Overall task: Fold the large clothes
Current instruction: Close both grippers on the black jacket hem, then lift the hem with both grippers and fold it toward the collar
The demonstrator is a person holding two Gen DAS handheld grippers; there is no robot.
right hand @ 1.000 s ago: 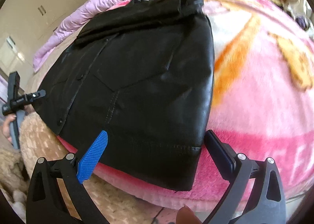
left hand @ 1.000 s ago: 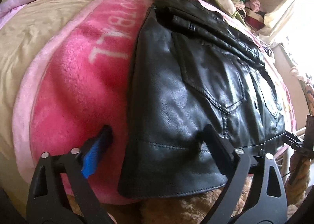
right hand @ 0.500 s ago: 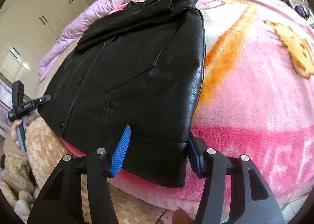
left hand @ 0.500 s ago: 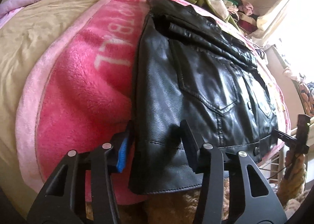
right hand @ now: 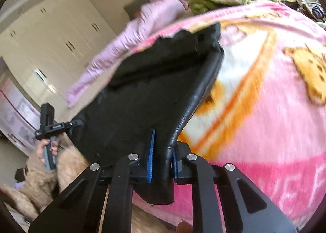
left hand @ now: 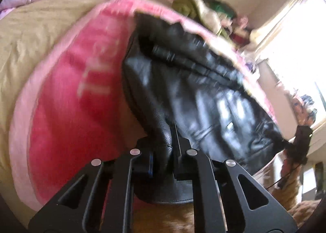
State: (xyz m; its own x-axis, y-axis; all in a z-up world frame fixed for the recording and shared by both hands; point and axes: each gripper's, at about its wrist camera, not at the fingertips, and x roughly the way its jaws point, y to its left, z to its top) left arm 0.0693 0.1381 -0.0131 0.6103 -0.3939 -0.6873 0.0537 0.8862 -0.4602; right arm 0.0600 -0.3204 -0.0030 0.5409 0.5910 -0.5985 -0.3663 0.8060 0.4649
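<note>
Black leather jacket (left hand: 203, 94) lies on the pink blanket (left hand: 67, 110) over the bed, hem toward you, collar at the far end. Your left tool (left hand: 163, 163) is pinched on the hem's left corner and your right tool (right hand: 163, 163) on its right corner, both corners lifted. The jacket's long axis runs straight away from both tools, each equally near, so the fold would likely go hem to collar. White lettering on the blanket is too blurred to read.

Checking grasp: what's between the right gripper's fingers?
In the right wrist view, the right gripper pinches the black leather jacket hem corner; nothing else.
</note>
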